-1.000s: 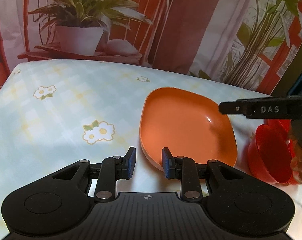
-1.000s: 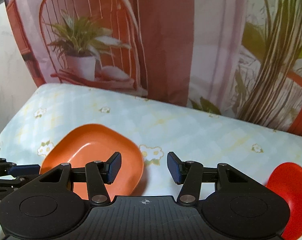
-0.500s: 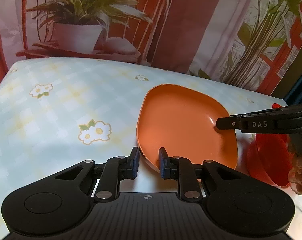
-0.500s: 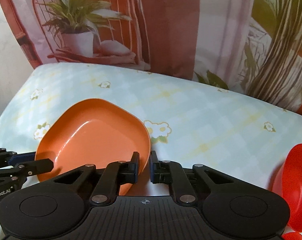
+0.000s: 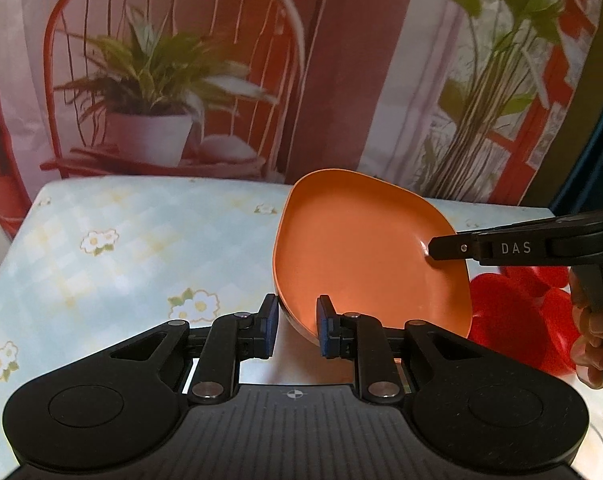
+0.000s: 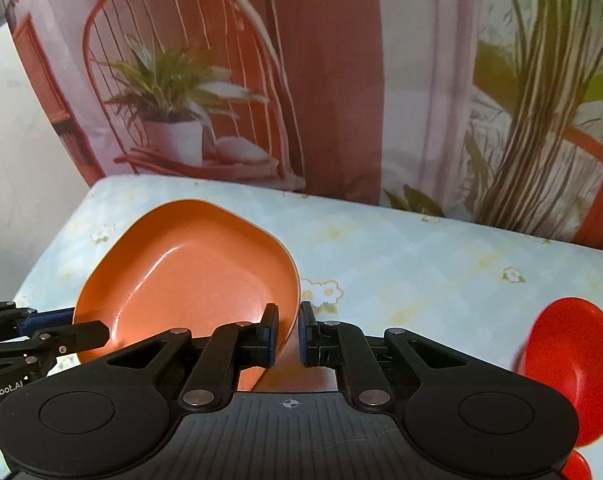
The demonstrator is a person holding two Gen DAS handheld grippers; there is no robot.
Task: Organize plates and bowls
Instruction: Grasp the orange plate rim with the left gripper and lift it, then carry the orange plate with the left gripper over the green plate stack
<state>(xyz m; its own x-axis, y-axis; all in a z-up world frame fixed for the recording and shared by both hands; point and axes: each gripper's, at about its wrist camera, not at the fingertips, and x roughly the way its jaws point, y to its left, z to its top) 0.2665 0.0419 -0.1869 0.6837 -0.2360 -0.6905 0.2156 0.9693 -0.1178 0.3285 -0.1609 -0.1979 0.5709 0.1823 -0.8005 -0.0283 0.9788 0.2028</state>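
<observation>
our left claw (image 5: 295,326) is pinching the near rim of the orange plate (image 5: 365,248), one pad inside the dish and one under it. our right claw (image 6: 287,334) has just been closing and now nips the same plate's rim on the opposite side; in the left view its black finger reaches in from the right and lies on the plate's edge. the plate sits tilted between the two claws, its far edge raised over the tablecloth (image 5: 113,248), which is pale checked with white flowers. just right of the plate lie red bowls (image 5: 517,320), close under the right claw's handle, where a hand (image 5: 593,340) grips it. one red bowl (image 6: 573,364) leans on its side at the right edge of the right view. behind the table hangs a backdrop (image 6: 325,80) printed with a chair and potted plants.
</observation>
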